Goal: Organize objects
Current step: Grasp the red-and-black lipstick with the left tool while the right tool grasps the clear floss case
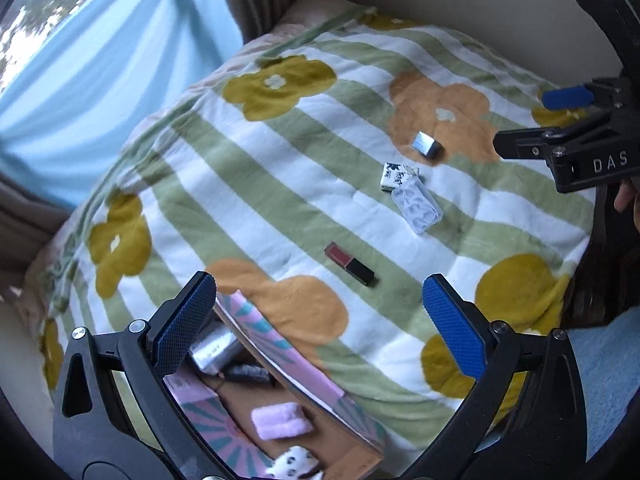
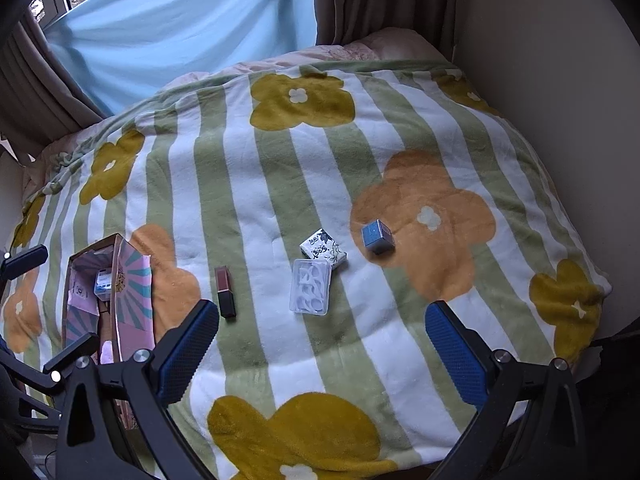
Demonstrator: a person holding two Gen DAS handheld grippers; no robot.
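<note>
Four small items lie on the flowered striped blanket (image 2: 240,184): a lipstick (image 2: 225,292) with a dark cap, a clear plastic case (image 2: 311,286), a white box with black print (image 2: 323,249) and a silver-blue cube (image 2: 377,237). My right gripper (image 2: 320,340) hovers open and empty, short of them. My left gripper (image 1: 320,320) is open and empty above the open cardboard box (image 1: 280,344) with pink patterned flaps. The lipstick (image 1: 350,264), clear case (image 1: 416,208), printed box (image 1: 398,176) and cube (image 1: 427,145) lie beyond it. The right gripper (image 1: 522,122) shows at the right edge.
The cardboard box (image 2: 134,284) holds a silver pack (image 1: 216,348), a dark item (image 1: 248,374), a pink fluffy piece (image 1: 280,420) and a spotted one (image 1: 296,464). A beige wall (image 2: 560,100) bounds the bed's right side. Blue and brown curtains (image 2: 180,20) hang behind.
</note>
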